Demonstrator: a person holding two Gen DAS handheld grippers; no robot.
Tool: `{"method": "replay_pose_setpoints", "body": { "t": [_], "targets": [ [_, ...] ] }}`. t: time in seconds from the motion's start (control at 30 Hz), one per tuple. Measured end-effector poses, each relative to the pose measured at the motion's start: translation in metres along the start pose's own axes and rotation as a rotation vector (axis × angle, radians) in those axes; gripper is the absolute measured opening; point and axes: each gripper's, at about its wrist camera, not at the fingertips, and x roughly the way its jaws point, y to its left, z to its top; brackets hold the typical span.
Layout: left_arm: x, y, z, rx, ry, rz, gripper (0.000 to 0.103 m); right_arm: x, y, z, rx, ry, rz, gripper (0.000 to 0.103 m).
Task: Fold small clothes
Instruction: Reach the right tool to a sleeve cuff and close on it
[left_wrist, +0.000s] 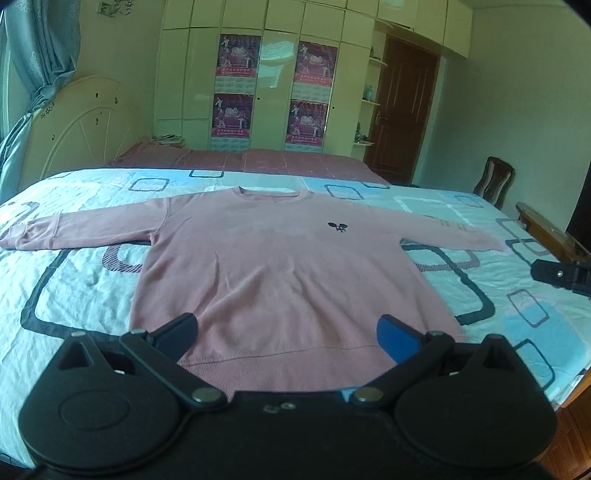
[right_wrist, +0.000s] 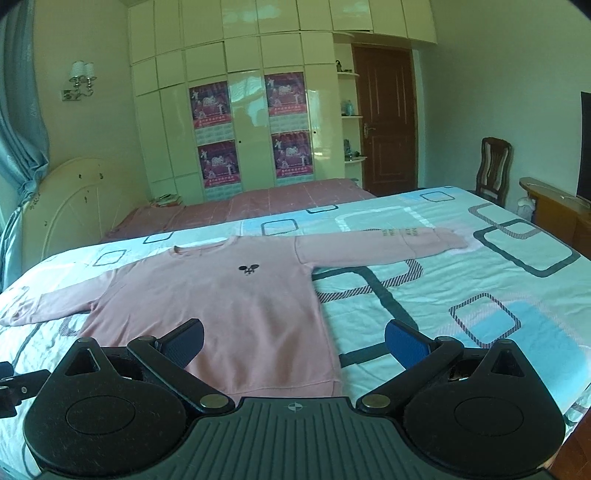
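Bed with white-and-blue quilt printed in dark rounded squares (left_wrist: 74, 280) fills the near ground; pink long-sleeved sweatshirt (left_wrist: 280, 266) lies flat on it, sleeves spread to 9 and 3 o'clock. Beyond, at 12 o'clock, cream wardrobe with posters (left_wrist: 273, 85). Sleeve lettering unreadable. Left gripper (left_wrist: 286, 334) spread wide above the hem, empty; right gripper (right_wrist: 293, 341) likewise wide, empty.

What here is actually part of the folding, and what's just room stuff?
Part of the job:
pink sweatshirt, spread flat
patterned bedspread under it
left gripper, open
right gripper, open

Just there:
wooden chair
wardrobe posters
brown door
wall lamp
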Motion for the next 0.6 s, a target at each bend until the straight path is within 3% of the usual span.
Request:
{"method": "replay_pose_setpoints", "body": {
  "t": [0.07, 0.17, 0.3, 0.4, 0.43, 0.47, 0.5, 0.6],
  "targets": [
    [0.028, -0.006, 0.009, 0.025, 0.065, 0.015, 0.103, 0.021, -0.014, 0.008, 0.011, 0.004, -0.010, 0.103],
    [0.071, -0.016, 0.019, 0.022, 0.135, -0.025, 0.103, 0.065, -0.041, 0.022, 0.024, -0.001, -0.017, 0.103],
    [0.111, -0.027, 0.042, -0.127, 0.047, 0.026, 0.103, 0.132, -0.095, 0.054, 0.085, -0.003, -0.055, 0.103],
    [0.159, -0.049, 0.069, -0.071, 0.098, 0.083, 0.101, 0.183, -0.145, 0.080, 0.136, 0.002, -0.110, 0.102],
    [0.174, -0.057, 0.076, -0.040, 0.109, 0.088, 0.100, 0.200, -0.163, 0.088, 0.154, 0.004, -0.123, 0.089],
    [0.192, -0.065, 0.084, -0.010, 0.128, 0.108, 0.100, 0.221, -0.183, 0.097, 0.181, 0.026, -0.144, 0.049],
    [0.209, -0.071, 0.090, -0.003, 0.159, 0.132, 0.097, 0.240, -0.202, 0.104, 0.219, 0.048, -0.172, 0.038],
    [0.254, -0.075, 0.102, -0.070, 0.248, 0.109, 0.084, 0.286, -0.255, 0.113, 0.343, 0.066, -0.185, 0.037]
  ]
}}
